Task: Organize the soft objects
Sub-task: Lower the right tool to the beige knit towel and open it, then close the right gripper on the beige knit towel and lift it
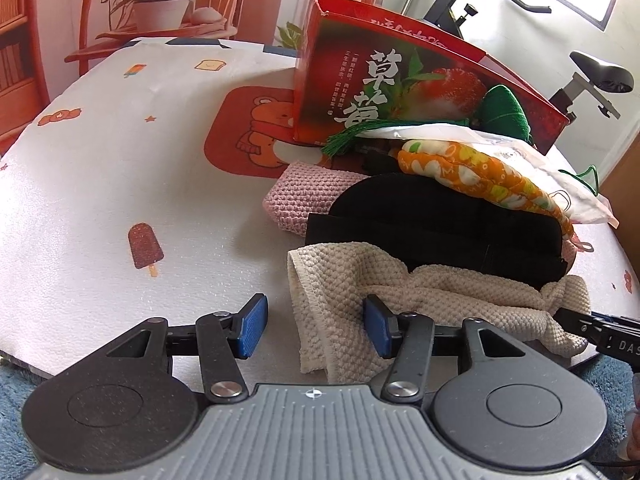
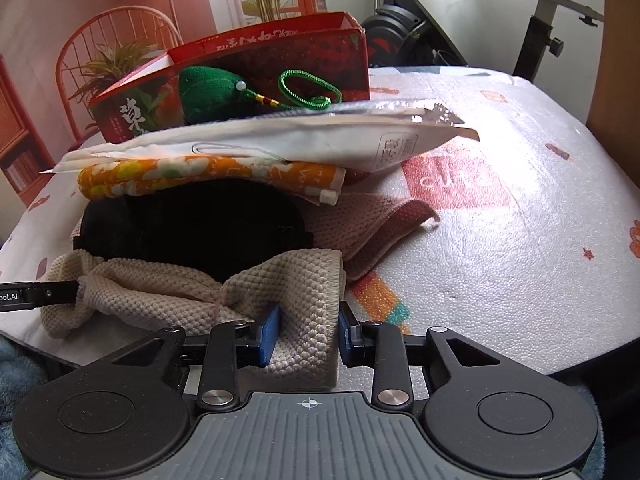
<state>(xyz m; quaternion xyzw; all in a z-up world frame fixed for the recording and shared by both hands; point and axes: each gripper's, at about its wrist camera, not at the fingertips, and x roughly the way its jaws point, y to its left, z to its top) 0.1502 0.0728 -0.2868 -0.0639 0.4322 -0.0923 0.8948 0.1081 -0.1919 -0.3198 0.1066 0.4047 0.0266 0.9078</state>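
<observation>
A cream waffle towel [image 1: 400,280] lies at the near edge of the table, at the front of a pile. My left gripper [image 1: 316,330] is open, its jaws wide around the towel's left corner. My right gripper [image 2: 308,336] has its blue pads against a fold of the same towel [image 2: 304,300], shut on it. Behind the towel sit a black soft object [image 1: 440,220], an orange flowered cloth [image 1: 480,176], a pink knit cloth [image 1: 304,196], a white plastic pouch [image 2: 320,140] and a green tasselled plush [image 2: 208,92].
A red strawberry box [image 1: 360,92] stands open behind the pile, the green plush leaning in it. The table has a white printed foam cover [image 1: 100,180]. An exercise bike [image 2: 420,20] and a chair [image 2: 100,40] stand beyond the table.
</observation>
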